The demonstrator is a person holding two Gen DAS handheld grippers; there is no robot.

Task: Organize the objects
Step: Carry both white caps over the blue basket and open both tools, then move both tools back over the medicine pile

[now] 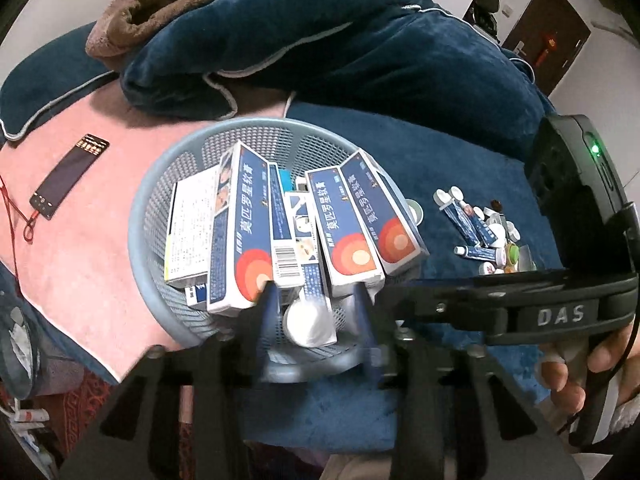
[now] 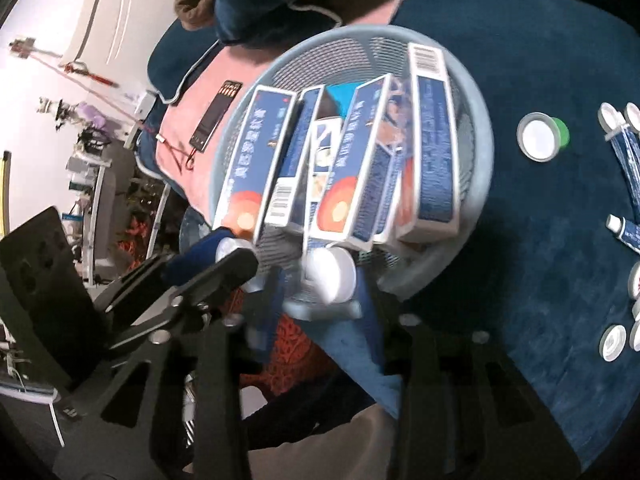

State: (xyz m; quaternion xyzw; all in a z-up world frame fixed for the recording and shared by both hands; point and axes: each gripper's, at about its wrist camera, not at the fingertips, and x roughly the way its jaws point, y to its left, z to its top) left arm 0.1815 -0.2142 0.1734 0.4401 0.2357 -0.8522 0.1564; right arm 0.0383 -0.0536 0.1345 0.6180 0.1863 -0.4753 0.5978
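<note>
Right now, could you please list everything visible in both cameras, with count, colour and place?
basket: one, grey-blue mesh, centre
ointment boxes: at least six, blue-white, standing in basket
round lid: one, white, in basket
phone: one, black, on pink sheet, left of basket
tubes and caps: one pile, blue-white, on blue bedding
small cup: one, green, right of basket
left gripper: one, black, jaws open at basket's near rim
right gripper: one, black, jaws open there too
hand: one, holding right gripper
</note>
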